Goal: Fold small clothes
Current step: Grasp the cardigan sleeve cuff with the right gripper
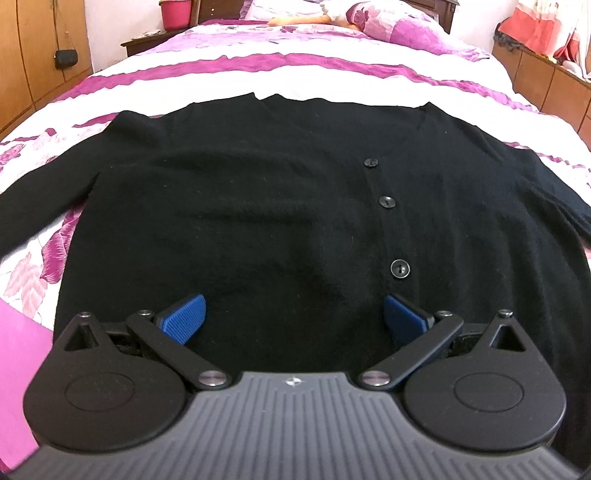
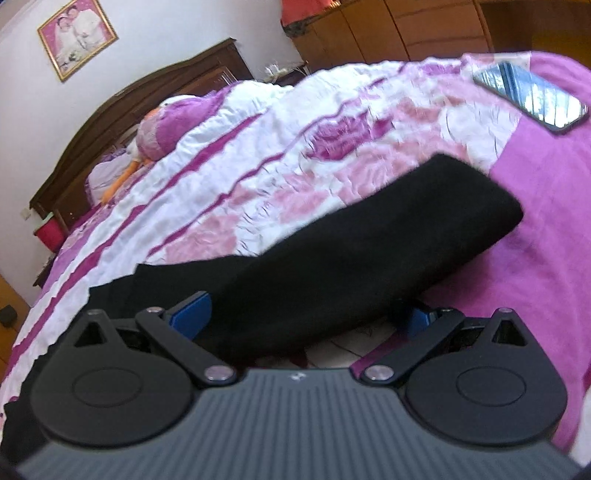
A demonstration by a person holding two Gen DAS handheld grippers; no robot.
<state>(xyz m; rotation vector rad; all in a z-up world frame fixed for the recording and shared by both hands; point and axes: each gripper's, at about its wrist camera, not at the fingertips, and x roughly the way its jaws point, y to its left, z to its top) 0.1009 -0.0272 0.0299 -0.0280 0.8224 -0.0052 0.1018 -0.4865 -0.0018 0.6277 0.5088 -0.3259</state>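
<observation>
A black buttoned cardigan (image 1: 258, 206) lies flat on the bed, front up, sleeves spread to both sides. My left gripper (image 1: 294, 314) is open, its blue pads (image 1: 183, 317) wide apart above the cardigan's lower hem. In the right wrist view the cardigan's right sleeve (image 2: 388, 240) runs away from me across the bedspread to its cuff. My right gripper (image 2: 306, 317) is open, with the sleeve lying between its blue pads (image 2: 192, 314); the right pad is partly hidden by the cloth.
The bed has a white and purple floral bedspread (image 1: 295, 74) with a plain pink sheet (image 2: 535, 258) at its near edge. A phone (image 2: 532, 96) lies on the bed past the sleeve cuff. Pillows (image 1: 388, 26) and a headboard (image 2: 147, 92) are at the far end. Wooden cabinets (image 1: 546, 77) flank the bed.
</observation>
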